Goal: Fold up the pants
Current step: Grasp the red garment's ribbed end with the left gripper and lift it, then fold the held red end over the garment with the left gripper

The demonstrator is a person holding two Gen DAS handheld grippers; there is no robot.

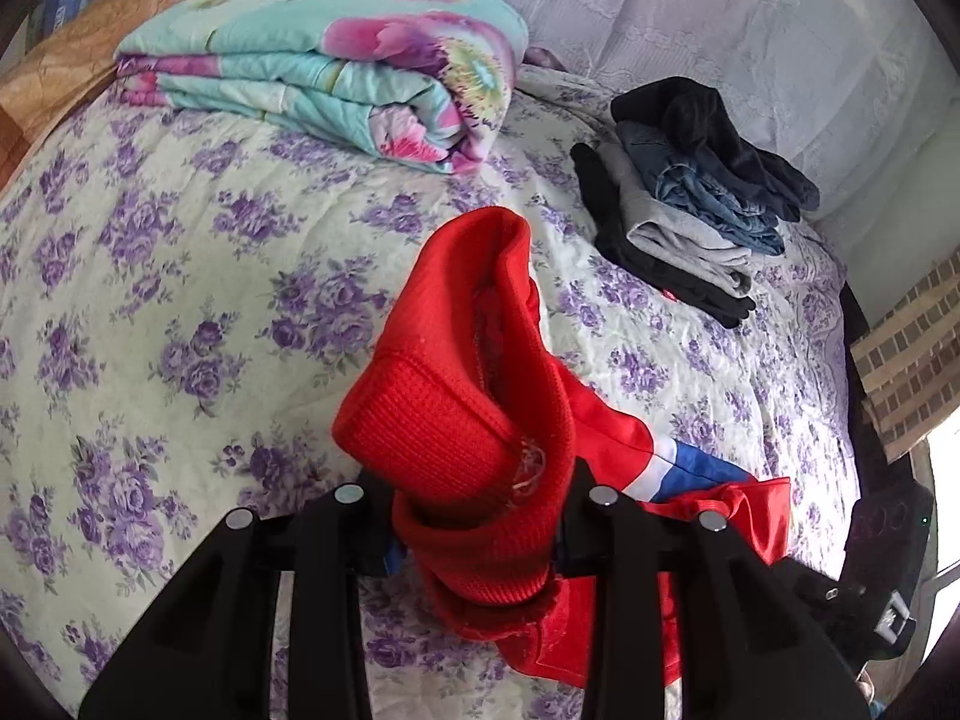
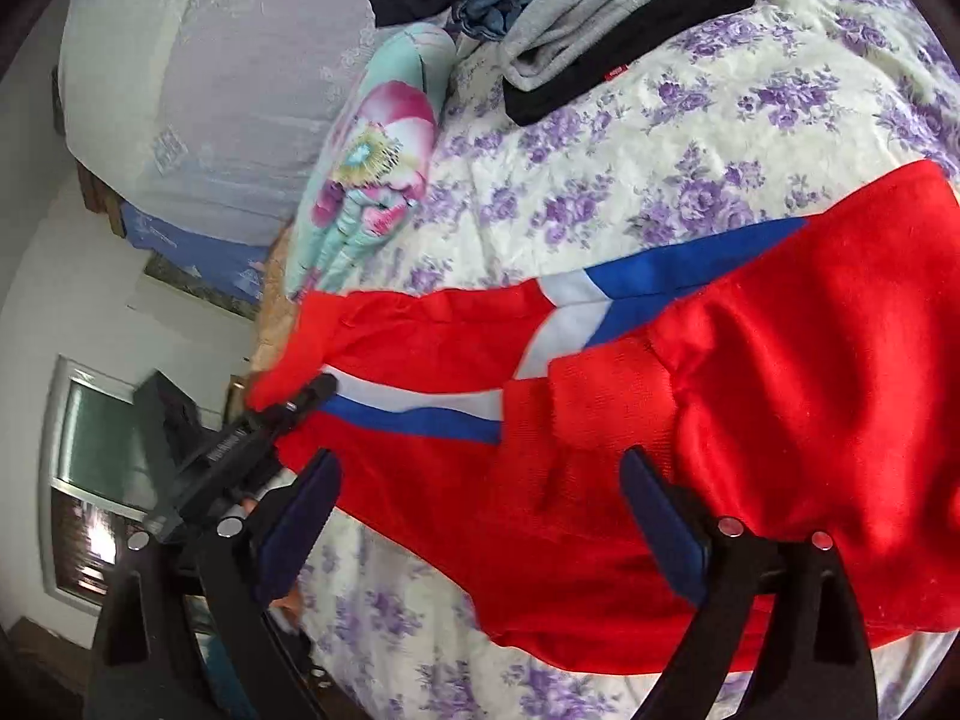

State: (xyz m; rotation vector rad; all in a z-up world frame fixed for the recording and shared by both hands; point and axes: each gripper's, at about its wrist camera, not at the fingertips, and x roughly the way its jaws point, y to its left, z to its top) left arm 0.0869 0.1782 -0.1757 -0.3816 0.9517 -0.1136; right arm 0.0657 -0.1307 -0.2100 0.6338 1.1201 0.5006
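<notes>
The red pants (image 1: pixel 468 396) with white and blue stripes lie on the floral bedspread (image 1: pixel 180 300). My left gripper (image 1: pixel 480 516) is shut on the ribbed red cuff end of the pants, which bunches up above its fingers. In the right wrist view the pants (image 2: pixel 750 372) spread across the bed, and the left gripper (image 2: pixel 300 402) shows at their far left end. My right gripper (image 2: pixel 480 480) is open, its blue-padded fingers (image 2: pixel 660 510) wide apart just above the red fabric, holding nothing.
A folded floral quilt (image 1: pixel 336 66) lies at the back of the bed. A stack of folded black, grey and denim pants (image 1: pixel 690 198) sits at the right, also in the right wrist view (image 2: pixel 570 6). A white lace-covered headboard (image 1: pixel 720 18) stands behind.
</notes>
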